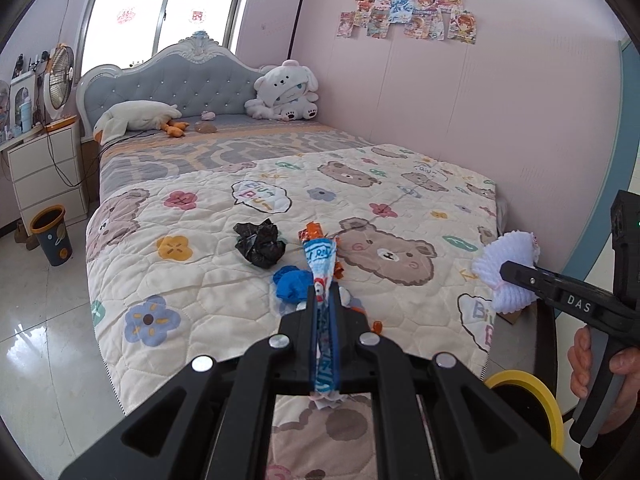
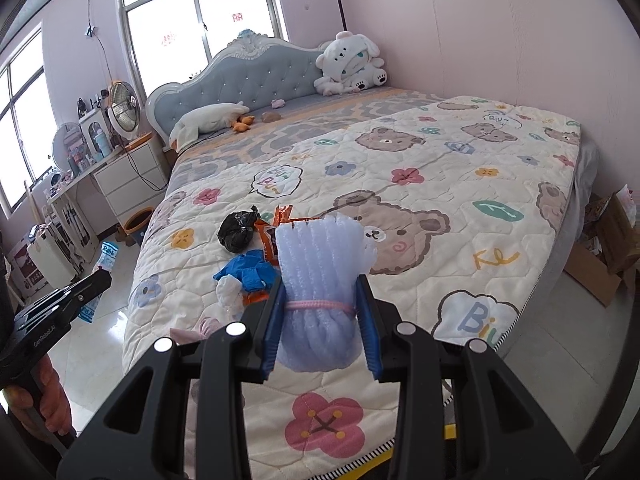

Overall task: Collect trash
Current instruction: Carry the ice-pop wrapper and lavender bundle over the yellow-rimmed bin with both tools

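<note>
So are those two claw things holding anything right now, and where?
Left gripper pinches a blue snack wrapper mid-length; right gripper squeezes a white foam net at its tied waist.

Daylight floods in through the window [image 1: 168, 4] behind the headboard, its panes blown out to white in both views. The room is bright and evenly lit, shadows soft and faint. The tiled floor [image 1: 36, 320] carries a pale glare. Fisheye distortion bends the walls and bed [image 2: 400, 184]; dark vignetting rims every corner. Focus is sharp, without motion blur.
</note>
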The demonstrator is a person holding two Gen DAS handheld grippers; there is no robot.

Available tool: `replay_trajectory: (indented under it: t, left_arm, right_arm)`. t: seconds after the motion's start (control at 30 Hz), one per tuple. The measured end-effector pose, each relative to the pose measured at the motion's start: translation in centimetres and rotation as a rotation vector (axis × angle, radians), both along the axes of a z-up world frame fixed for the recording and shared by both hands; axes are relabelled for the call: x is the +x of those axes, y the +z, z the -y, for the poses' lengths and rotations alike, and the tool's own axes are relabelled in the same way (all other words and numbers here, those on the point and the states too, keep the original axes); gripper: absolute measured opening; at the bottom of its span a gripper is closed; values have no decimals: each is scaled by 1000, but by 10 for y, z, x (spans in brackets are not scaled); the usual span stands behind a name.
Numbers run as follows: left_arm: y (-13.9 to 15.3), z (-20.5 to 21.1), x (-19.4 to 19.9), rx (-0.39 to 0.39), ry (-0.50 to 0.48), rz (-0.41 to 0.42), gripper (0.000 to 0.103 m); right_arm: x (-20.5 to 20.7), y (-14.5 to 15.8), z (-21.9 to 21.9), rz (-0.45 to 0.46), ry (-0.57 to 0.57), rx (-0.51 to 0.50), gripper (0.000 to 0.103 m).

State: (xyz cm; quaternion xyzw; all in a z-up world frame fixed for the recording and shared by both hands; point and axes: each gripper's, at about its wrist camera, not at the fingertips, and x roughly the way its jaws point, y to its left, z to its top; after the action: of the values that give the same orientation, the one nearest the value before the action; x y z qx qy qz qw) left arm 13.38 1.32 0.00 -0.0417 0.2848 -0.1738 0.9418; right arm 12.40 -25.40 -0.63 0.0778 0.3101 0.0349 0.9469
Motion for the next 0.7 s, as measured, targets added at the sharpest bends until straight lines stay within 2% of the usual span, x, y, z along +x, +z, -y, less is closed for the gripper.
replay_trajectory:
  t: [0.33, 0.7]
  left_arm:
    - [18, 32, -34, 1, -90, 45, 5]
    - [24, 67, -66, 23, -187, 64, 5]
  right_arm:
    - [-36, 8, 20, 17, -31, 2, 33]
    - [-80, 12, 49, 28, -84, 3, 34]
